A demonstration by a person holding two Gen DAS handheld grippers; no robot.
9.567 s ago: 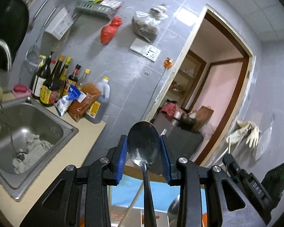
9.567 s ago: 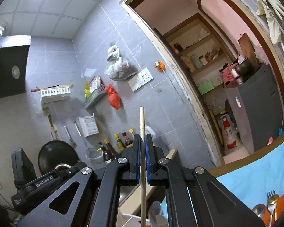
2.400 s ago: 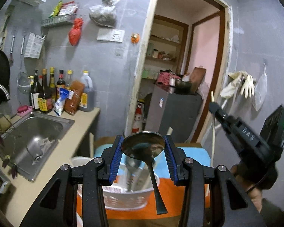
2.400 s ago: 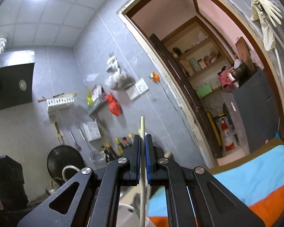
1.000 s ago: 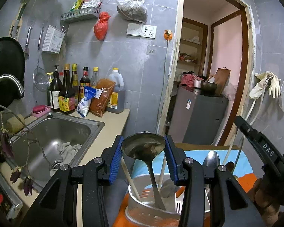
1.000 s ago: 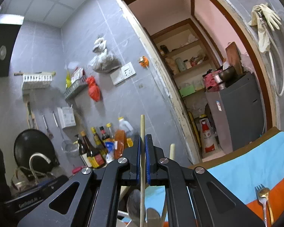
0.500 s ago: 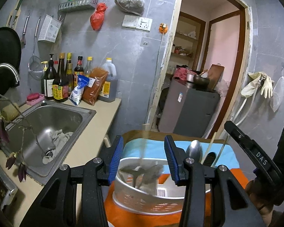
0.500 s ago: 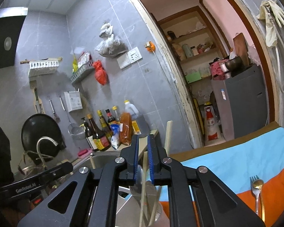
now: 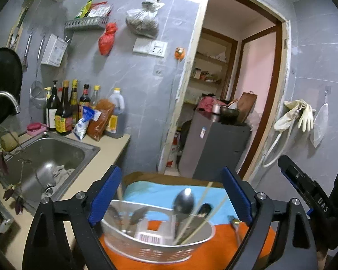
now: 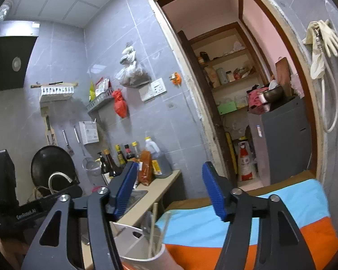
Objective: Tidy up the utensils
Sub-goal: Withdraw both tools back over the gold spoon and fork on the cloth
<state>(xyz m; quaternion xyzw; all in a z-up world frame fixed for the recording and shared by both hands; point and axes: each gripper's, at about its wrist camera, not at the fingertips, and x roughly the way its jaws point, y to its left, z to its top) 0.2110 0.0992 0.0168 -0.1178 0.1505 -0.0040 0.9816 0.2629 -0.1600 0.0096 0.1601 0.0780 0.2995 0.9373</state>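
With both grippers spread wide and holding nothing, the utensils sit in the basket [image 9: 160, 246].

Left gripper [image 9: 172, 199]: blue pads far apart, nothing between them, hovering above and just short of the basket. Right gripper [image 10: 170, 193]: also wide, nothing gripped, over the basket's left end in its own view.

Basket is a pale oval tub with a slotted wall and a barcode sticker inside. It stands on the orange part of the cloth [image 9: 214, 256], near the table's left edge, beside the counter [image 9: 106, 148].

Contents, left wrist view:
- spoon [image 9: 183, 201], bowl up, right of centre, leaning on the divider
- chopsticks [image 9: 197, 216], thin, slanting up to the right past the rim
- ladle [image 9: 136, 213] in the left compartment, blurred, tilted
- more dark handles beside the spoon, too blurred to tell apart

One fork [image 9: 235, 227] lies on the cloth, just right of the basket, outside it, handle toward the camera.

Right wrist view shows the basket rim low at the frame's bottom, with a chopstick [image 10: 152, 227] standing near upright in it.

Background: sink [image 9: 45, 155] in the counter, bottles [image 9: 65, 110] at the wall behind it, grey cabinet [image 9: 214, 148] in the doorway.
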